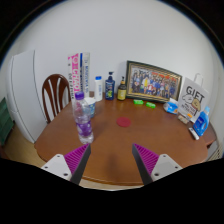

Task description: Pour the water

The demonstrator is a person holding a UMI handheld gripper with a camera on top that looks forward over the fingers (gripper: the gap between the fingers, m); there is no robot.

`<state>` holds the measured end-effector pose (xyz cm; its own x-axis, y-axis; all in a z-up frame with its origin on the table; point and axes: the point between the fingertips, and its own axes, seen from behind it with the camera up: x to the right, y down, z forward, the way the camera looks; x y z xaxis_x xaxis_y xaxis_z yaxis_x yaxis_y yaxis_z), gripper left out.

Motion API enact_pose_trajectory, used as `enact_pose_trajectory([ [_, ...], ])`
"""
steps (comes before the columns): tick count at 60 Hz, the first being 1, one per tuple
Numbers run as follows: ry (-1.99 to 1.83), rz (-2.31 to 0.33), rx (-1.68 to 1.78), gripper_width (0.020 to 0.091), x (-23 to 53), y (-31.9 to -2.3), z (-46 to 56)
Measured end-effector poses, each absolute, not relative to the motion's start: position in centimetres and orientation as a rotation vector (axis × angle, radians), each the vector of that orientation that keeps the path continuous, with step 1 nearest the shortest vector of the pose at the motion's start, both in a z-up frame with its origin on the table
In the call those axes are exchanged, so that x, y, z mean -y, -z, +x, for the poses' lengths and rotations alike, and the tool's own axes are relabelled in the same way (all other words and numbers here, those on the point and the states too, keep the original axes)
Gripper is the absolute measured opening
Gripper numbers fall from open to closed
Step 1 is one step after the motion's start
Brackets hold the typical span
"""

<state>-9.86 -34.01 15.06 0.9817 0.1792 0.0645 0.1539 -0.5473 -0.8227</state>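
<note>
Fingers wide apart, nothing between, gripper held back over near edge of table. Looks like an approach stance: jaws opened ahead of time so bottle can slip in w/o a bump.

Bottle just ahead of left finger, upright on tabletop, clear plastic w/ purple-ish print low down, white cap apparently on. Stands off-centre to gripper, so a shift left prob. needed before closing. Placed near the edge, likely for easy reach.

Pink lid, or maybe a small dish, beyond the fingers mid-table; too small to tell which. No obvious cup to pour into; possibly hidden among far items.

Far side, against wall: framed picture propped leaning so it faces the room, green bits in front of it, small dark bottles to its left, tall book stood upright next to those. Box marked "GIFT" at right end, blue item nearer the edge below it. Chair pushed in at left, behind table.

Task barely begun by the look: bottle untouched, not lifted, not tilted. Grip best taken mid-body, above the print, to keep it steady when tipping. Risk: thin plastic may squash under the pads and spill if cap is off.
</note>
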Motion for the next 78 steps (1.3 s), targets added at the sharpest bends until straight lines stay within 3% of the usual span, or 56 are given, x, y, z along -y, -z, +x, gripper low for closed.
enact_pose_trajectory([
  [13,-0.150,-2.123,0.220,0.0857,29.8,-11.4,-20.0],
  [28,-0.096,-2.015,0.119,0.0828,21.4,-8.4,-22.9],
  [31,-0.081,-2.007,0.110,0.0768,20.3,-7.9,-22.9],
  [37,-0.075,-1.973,0.124,0.0514,18.9,-7.4,-23.5],
  [50,-0.021,-1.967,0.138,0.0349,18.9,-7.5,-23.6],
  [58,0.061,-1.974,0.134,0.0344,18.4,-9.3,-21.7],
  [78,0.595,-1.868,0.404,0.0344,11.2,-18.2,-12.9],
])
